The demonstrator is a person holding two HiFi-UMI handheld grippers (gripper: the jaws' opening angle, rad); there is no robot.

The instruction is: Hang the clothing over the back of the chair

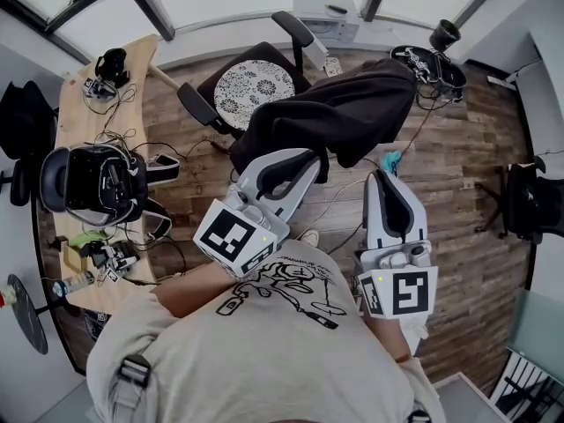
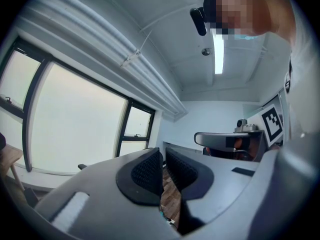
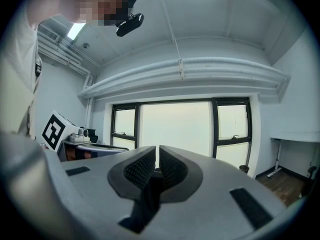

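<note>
Both the left gripper (image 1: pixel 310 159) and right gripper (image 1: pixel 382 178) hover with jaws nearly closed on nothing, since the dark clothing (image 1: pixel 348 108) already drapes the chair (image 1: pixel 196 104) back (apparently finished)

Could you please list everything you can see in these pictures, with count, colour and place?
clothing: one, black, draped over the chair's back, centre.
office chair: one, black with a patterned white seat, beyond the clothing.
desk: one, light wood, left, strewn with cables.
bag: one, black, on the desk.
white box: one, by the window, top.
second chair: one, black, right edge.
floor: brown wood planks.
shirt: one, beige with black print, on the person, bottom.
left tongs: one, grey, shut, empty, beside the clothing's near edge.
right tongs: one, grey, shut, empty, right of them.
</note>
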